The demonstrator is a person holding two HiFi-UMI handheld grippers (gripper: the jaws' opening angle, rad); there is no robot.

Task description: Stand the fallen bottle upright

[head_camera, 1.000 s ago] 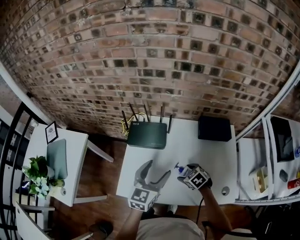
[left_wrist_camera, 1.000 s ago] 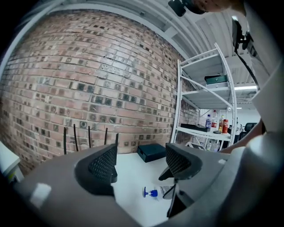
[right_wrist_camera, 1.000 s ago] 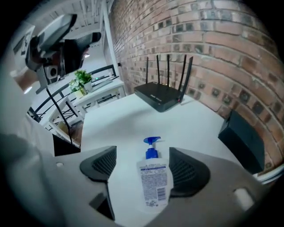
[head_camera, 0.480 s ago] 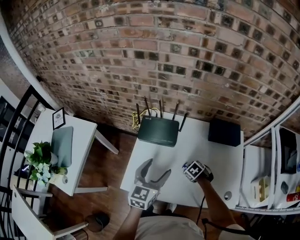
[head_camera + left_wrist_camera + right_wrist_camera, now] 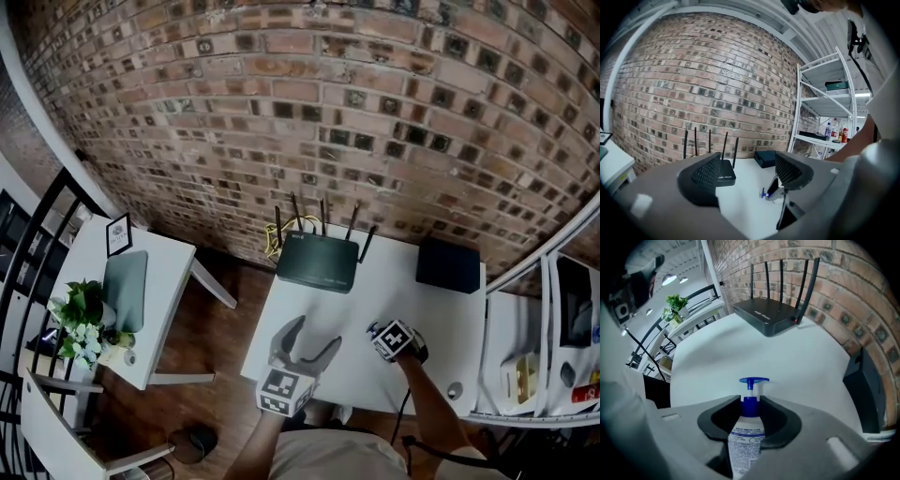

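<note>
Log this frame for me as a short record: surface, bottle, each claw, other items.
surface: white table
bottle: pump bottle, blue pump head, lying on the table, not yet upright
right claw: shut on the bottle's neck
left claw: open, nothing between its jaws, above the table's near edge
other items: black router with antennas and black box, both at the brick wall end

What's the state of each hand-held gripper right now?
Left hand-held gripper: open, nothing between its jaws.
Right hand-held gripper: closed on the pump bottle, gripping at its blue neck.
</note>
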